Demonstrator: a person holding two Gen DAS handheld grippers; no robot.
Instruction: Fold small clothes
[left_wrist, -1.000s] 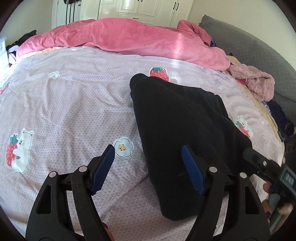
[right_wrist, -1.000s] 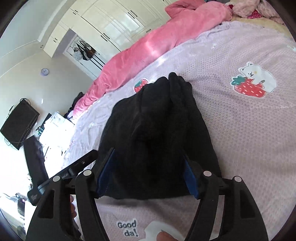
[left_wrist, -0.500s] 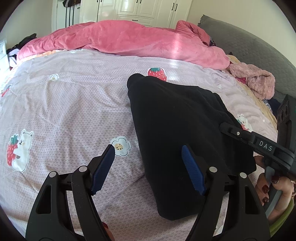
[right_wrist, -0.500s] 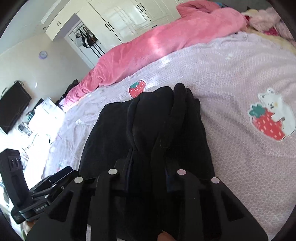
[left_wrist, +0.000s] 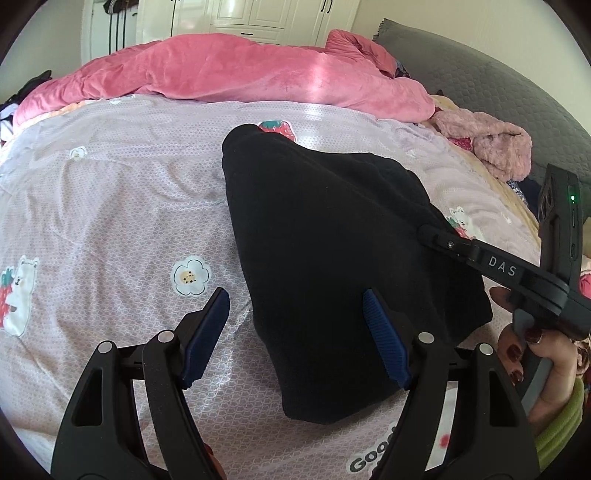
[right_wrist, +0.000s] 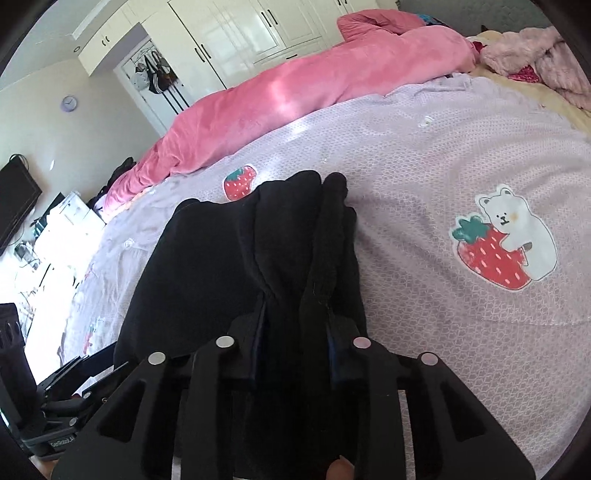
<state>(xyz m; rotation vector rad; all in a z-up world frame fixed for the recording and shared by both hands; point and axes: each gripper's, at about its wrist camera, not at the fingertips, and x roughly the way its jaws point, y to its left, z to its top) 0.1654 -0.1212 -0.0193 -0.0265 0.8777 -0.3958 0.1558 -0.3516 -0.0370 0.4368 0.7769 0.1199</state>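
Jaws of the right gripper (right_wrist: 293, 343) pinch a bunched fold of the black garment (left_wrist: 332, 236) and are opening slightly, with the cloth between them. Jaws of the left gripper (left_wrist: 295, 332) stand wide apart over the near left edge of the garment and hold nothing; one blue pad (left_wrist: 384, 336) is above the cloth. This garment lies folded on the lilac bed sheet (left_wrist: 110, 206), toward the near edge. A pink blanket (left_wrist: 229, 70) lies along the far edge.
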